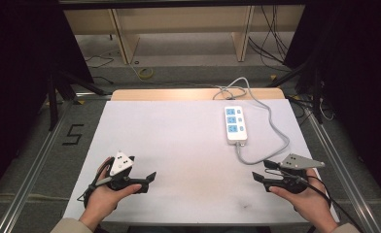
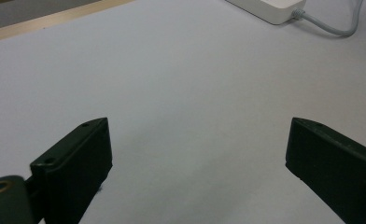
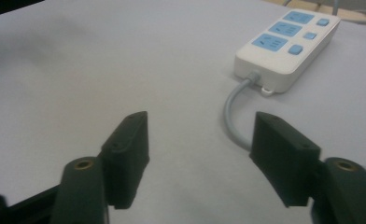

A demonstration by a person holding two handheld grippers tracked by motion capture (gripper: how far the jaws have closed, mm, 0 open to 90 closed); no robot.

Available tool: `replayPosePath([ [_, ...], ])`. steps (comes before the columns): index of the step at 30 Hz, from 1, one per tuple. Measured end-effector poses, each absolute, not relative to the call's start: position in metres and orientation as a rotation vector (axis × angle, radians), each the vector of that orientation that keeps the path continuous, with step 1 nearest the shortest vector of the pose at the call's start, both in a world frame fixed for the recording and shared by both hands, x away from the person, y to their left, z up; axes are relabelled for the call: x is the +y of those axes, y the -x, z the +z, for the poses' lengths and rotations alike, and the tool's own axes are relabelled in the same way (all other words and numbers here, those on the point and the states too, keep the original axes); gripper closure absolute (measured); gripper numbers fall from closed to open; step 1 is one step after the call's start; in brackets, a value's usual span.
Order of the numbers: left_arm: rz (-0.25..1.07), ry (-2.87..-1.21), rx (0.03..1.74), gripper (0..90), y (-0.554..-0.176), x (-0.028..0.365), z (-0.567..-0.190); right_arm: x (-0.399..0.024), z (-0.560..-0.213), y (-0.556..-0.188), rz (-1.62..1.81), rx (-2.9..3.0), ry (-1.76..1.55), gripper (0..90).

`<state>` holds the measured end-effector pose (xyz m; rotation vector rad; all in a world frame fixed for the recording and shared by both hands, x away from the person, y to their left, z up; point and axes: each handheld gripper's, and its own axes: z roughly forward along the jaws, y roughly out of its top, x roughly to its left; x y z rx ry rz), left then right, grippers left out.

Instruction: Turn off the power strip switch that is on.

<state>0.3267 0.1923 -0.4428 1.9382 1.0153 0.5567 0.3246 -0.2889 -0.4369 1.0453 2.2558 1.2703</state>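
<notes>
— Left gripper [image 1: 149, 177]?
— Held in the left hand [image 1: 103, 191] near the front-left corner of the table [image 1: 179, 145]. Jaws wide apart, nothing between them. Tips aimed toward the middle of the white sheet [image 1: 179, 126]. Bare sheet between the jaws in the left gripper view [image 2: 197, 154].

— Right gripper [image 1: 259, 171]?
— Held in the right hand [image 1: 305, 199] near the front-right corner. Released as well: jaws spread, gripping nothing. Tips aimed inward, toward the left gripper, well apart from it. Grey three-cornered plate on top, tilted a little.

— Power strip [image 1: 235, 124]?
— Flat on the sheet in the right half, closer to the back edge than the front. White, with three blue sockets in a row and small blue buttons beside them. Lengthwise front to back, cable end toward the front edge.

— Cable [image 1: 276, 128]?
— Grey. Leaves the strip's front end, bends right along the sheet, loops back past the strip's right side and runs off over the back edge, where it lies bunched.

— Right gripper against the cable?
— Near, not touching. In the right gripper view, cable [image 3: 232, 112] curving ahead of the open jaws [image 3: 200, 140], strip [image 3: 288, 46] beyond it, up and to the right.

— Left gripper against the strip?
— Well apart. Corner of the strip [image 2: 274, 9] at the top edge of the left gripper view, a stretch of cable [image 2: 330, 25] beside it.

— Table itself?
— Wooden strip bare along the back edge; sheet over the rest.
</notes>
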Motion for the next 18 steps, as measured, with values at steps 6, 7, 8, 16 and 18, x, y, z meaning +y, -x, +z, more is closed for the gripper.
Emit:
replayPosePath([
  [6,0.562,-1.939,1.025,7.7,-0.326,0.193,-0.443,-0.289,-0.435,-0.327,1.244,2.243,-1.078,46.2],
  [7,0.563,-1.938,1.024,8.1,-0.325,0.192,-0.443,-0.288,-0.435,-0.327,1.24,2.241,-1.082,48.4],
  [8,0.563,-1.936,1.023,8.2,-0.325,0.193,-0.443,-0.288,-0.433,-0.327,1.228,2.243,-1.092,50.8],
  [16,0.552,-1.94,1.029,10.2,-0.325,0.19,-0.444,-0.281,-0.425,-0.338,1.16,2.253,-1.127,78.7],
  [18,0.554,-1.943,1.025,10.6,-0.325,0.191,-0.444,-0.28,-0.424,-0.342,1.14,2.261,-1.144,86.4],
])
